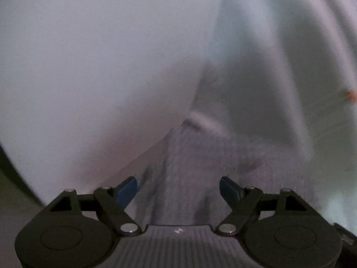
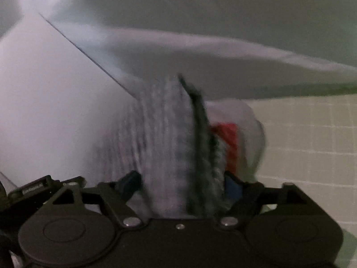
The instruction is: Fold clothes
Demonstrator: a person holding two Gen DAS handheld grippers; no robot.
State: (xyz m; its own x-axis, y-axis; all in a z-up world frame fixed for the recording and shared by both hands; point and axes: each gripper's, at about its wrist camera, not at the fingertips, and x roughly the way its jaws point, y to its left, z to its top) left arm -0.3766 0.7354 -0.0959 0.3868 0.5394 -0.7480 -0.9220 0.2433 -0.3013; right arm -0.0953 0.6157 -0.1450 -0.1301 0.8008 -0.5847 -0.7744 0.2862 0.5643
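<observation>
Both tongs, left [image 1: 178,187] and right [image 2: 181,184], level, gripping grey knit garment [image 2: 165,134]

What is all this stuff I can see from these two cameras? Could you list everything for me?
Grey ribbed knit garment: one, pale grey, lying between the left gripper's fingers; its green-edged end sits between the right gripper's fingers.
Red fabric patch: one, red, just behind the garment's green edge; too blurred to identify.
White surface: one, white, beneath the garment.
Pale green gridded mat: one, right side of the right wrist view.
Orange spot: one, far right, unidentifiable.
Left gripper: black, blue-tipped fingers apart.
Right gripper: black, around the garment.
</observation>
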